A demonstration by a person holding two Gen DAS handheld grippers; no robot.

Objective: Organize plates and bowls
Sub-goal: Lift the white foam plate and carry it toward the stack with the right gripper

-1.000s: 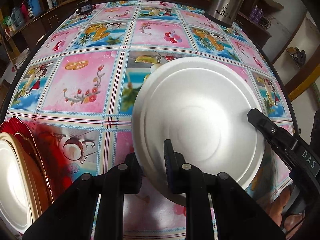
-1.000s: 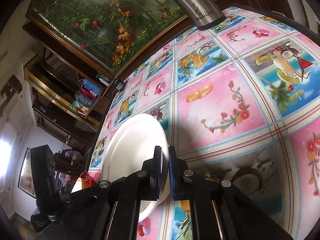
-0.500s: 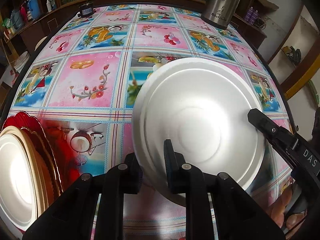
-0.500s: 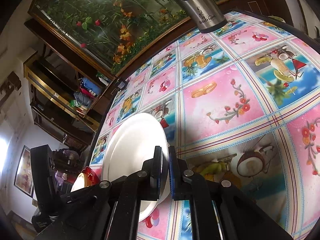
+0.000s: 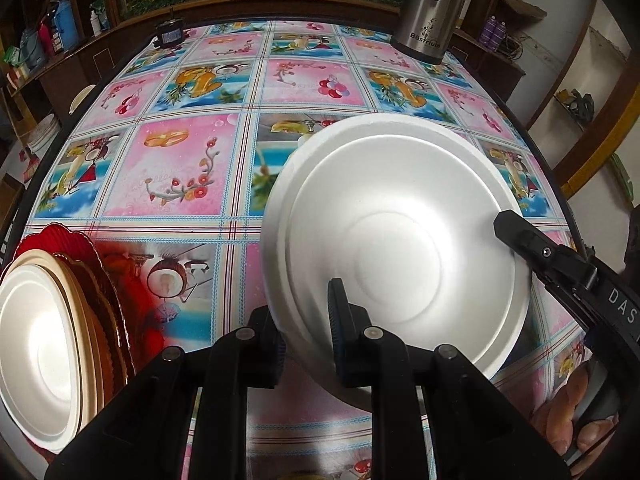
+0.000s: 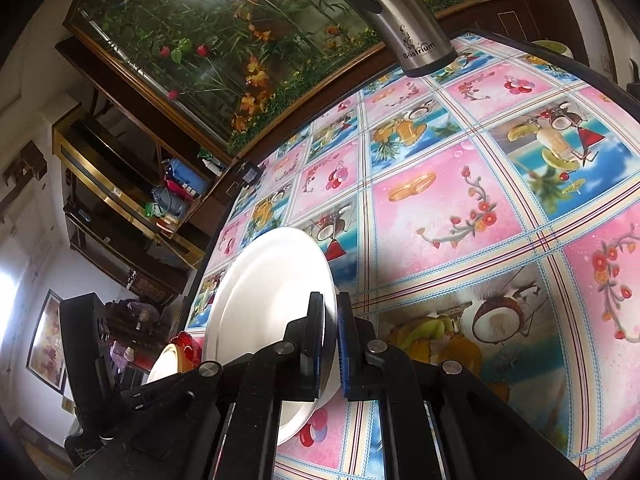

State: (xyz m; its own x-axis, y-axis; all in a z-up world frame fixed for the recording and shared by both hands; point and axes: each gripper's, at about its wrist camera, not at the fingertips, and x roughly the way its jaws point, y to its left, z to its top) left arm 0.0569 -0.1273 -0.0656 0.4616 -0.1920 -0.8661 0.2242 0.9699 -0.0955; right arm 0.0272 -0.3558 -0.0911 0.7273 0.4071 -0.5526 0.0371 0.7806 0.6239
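A white foam plate with a deep round well (image 5: 400,248) hangs tilted above the surface (image 5: 192,168), which wears a glossy cloth of pink and blue picture squares; the plate is pinched at two places on its rim; the left tongs (image 5: 308,320) are clamped on its near edge, one black finger inside the well and the other behind the rim; the right tongs (image 6: 330,344) are closed tight on the opposite edge, the thin rim sandwiched between their blue pads (image 6: 344,356); in the left wrist view the right tool reaches in from the right side, with fingers of the person's hand (image 5: 568,424) wrapped on its handle; at the surface's left edge sits a stack of plates (image 5: 52,336), white and cream ones on a red scalloped one; a tall steel flask with a black handle (image 5: 432,12) stands at the far side; a small dark object (image 5: 170,34) lies at the far left edge.
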